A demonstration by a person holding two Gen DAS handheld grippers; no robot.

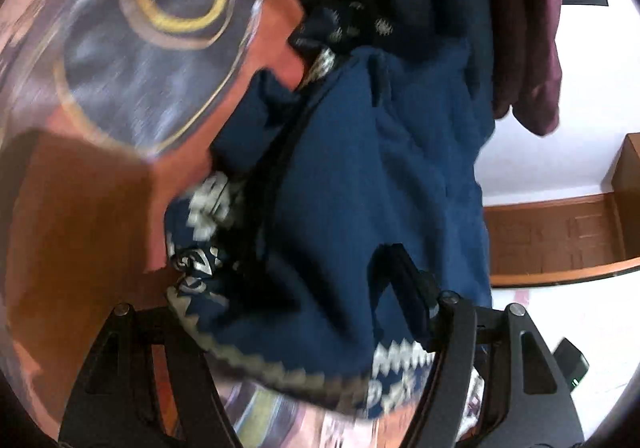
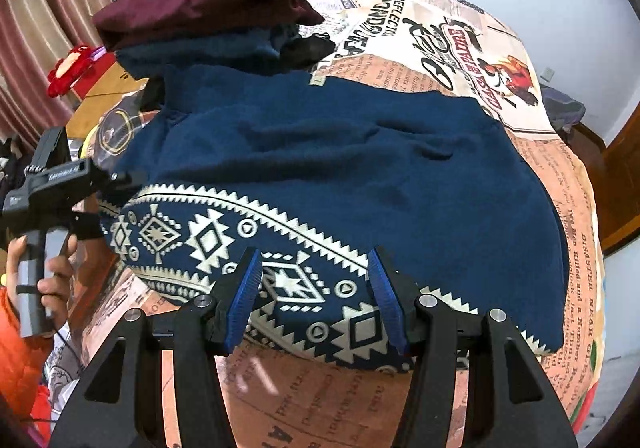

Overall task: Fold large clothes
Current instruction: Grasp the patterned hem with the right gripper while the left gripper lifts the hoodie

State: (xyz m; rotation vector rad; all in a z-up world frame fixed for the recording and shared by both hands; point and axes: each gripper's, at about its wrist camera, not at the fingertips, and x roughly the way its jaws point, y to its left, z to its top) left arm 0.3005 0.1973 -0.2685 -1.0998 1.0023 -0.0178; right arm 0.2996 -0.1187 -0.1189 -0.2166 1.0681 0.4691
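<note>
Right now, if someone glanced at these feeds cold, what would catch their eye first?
First, the dark blue fleece garment with a white geometric-patterned hem band, spread across the newspaper-print bedspread. The right gripper is open over that band; the left gripper sits at the garment's left edge, though its grip can't be told. Behind, a folded maroon garment tops a small stack.

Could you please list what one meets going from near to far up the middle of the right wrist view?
The right gripper with blue-padded fingers → the navy garment's white geometric-patterned band → its plain navy fabric → a folded blue garment → a folded maroon garment on top of it.
</note>
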